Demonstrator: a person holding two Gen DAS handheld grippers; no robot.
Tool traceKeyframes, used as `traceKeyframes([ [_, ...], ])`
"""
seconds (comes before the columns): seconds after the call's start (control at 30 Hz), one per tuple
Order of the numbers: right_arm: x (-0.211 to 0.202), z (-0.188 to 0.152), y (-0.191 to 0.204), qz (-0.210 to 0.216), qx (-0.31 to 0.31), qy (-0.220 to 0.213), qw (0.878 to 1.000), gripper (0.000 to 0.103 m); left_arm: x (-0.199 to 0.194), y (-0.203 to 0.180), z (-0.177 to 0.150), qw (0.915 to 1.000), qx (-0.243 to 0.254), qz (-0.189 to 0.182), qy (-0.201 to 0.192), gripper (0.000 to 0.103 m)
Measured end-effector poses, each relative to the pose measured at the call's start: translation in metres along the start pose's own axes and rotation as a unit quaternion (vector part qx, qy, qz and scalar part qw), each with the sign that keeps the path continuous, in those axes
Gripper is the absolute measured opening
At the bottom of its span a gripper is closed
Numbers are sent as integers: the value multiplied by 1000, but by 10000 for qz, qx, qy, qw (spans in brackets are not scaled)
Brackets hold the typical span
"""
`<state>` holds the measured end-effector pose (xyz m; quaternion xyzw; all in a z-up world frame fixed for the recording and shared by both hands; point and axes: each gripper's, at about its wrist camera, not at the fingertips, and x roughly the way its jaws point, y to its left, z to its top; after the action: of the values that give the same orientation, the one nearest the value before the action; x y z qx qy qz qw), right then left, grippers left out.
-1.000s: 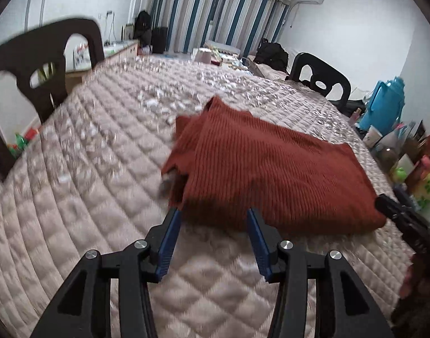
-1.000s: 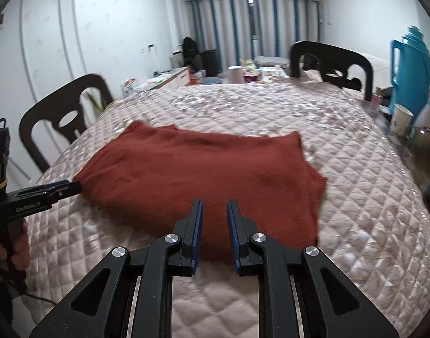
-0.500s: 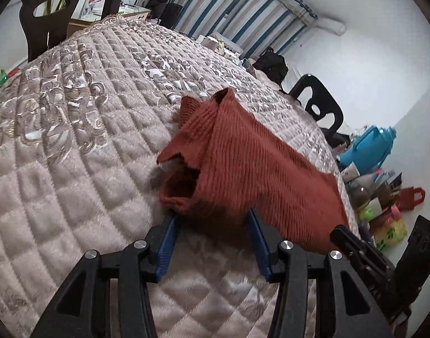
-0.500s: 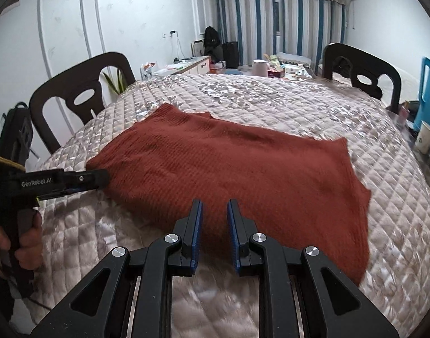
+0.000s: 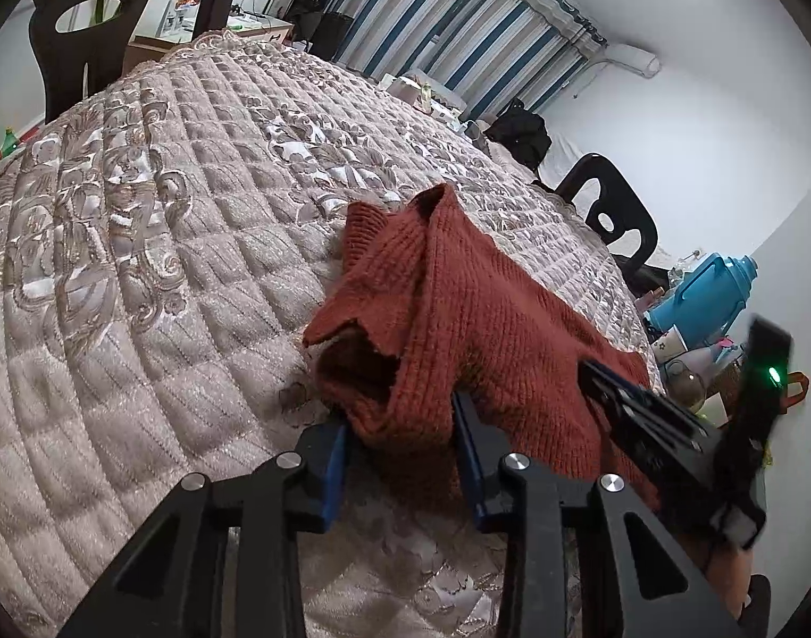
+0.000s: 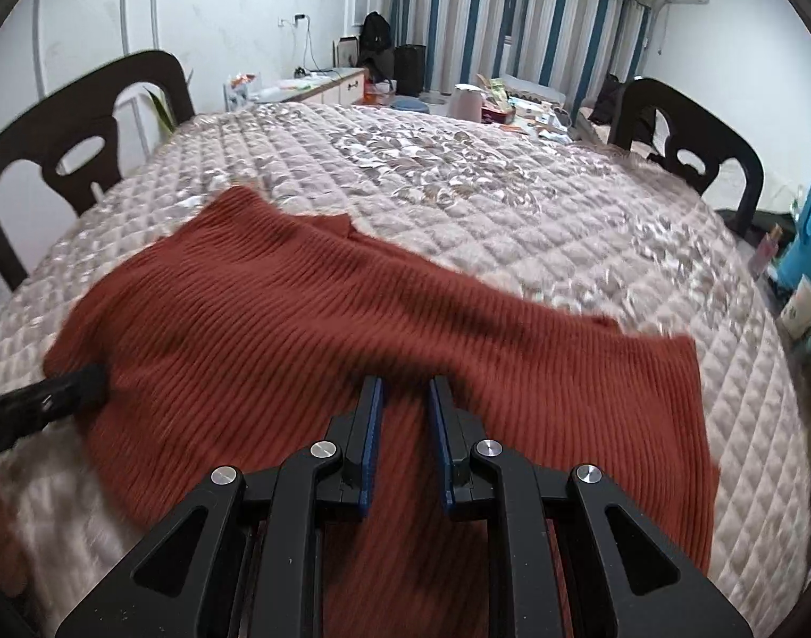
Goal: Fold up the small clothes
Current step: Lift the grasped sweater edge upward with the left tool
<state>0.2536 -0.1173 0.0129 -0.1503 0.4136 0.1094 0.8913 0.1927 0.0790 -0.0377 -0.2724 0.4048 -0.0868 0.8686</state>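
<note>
A rust-red ribbed knit garment [image 6: 352,329] lies on the quilted beige table cover [image 6: 511,196]. In the left wrist view the garment's [image 5: 458,319] near corner is bunched and raised between the blue pads of my left gripper [image 5: 400,420], which is closed on it. My right gripper [image 6: 405,399] is over the garment's near edge with a narrow gap between its pads; whether it pinches cloth is unclear. Each gripper shows in the other's view: the right one [image 5: 644,414] and the left one [image 6: 49,399] at the garment's left corner.
Dark chairs stand at the left [image 6: 70,154] and far right [image 6: 687,143] of the table. A blue thermos [image 5: 703,292], cups and bottles crowd the right edge. Clutter [image 6: 490,101] sits at the far end.
My left gripper moved in and closed on the garment's corner, which is now lifted and bunched. My right gripper advanced over the garment's near edge; the cloth shifted.
</note>
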Motion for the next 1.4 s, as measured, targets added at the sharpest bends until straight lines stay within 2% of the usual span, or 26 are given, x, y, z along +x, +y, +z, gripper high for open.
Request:
traceKeyframes([
  [0.17,22,16,-6,-22,92,110,9999,18,5,-2,5,10000,44,2,3,35],
  [0.3,5,14,-6,55,196,-45,9998,18,5,-1,7,10000,36,-13,33,32],
  [0.5,-49,-25,12,160,-60,-411,9990,18,1,-2,4,9999,142,-17,13,24],
  [0.57,-52,-40,21,271,-192,-348,9988,18,-1,-5,3,9998,179,-6,-4,23],
  [0.67,-50,-56,29,155,-434,-275,9986,18,-4,-9,3,9997,248,-1,-30,20],
  [0.8,-69,-60,21,358,-161,-401,9984,18,-14,-15,5,9991,394,-14,-136,16],
  [0.97,-87,-67,4,381,219,-574,9974,18,-23,-28,9,9977,618,-87,-277,12],
  [1.17,-105,-84,-23,462,763,-703,9935,18,-33,-65,18,9930,1039,-357,-424,10],
  [1.33,-128,-101,-49,435,1183,-908,9879,18,-33,-119,22,9826,1684,-577,-524,10],
  [1.4,-135,-108,-60,385,1339,-973,9855,18,-29,-145,20,9761,1993,-687,-536,10],
])
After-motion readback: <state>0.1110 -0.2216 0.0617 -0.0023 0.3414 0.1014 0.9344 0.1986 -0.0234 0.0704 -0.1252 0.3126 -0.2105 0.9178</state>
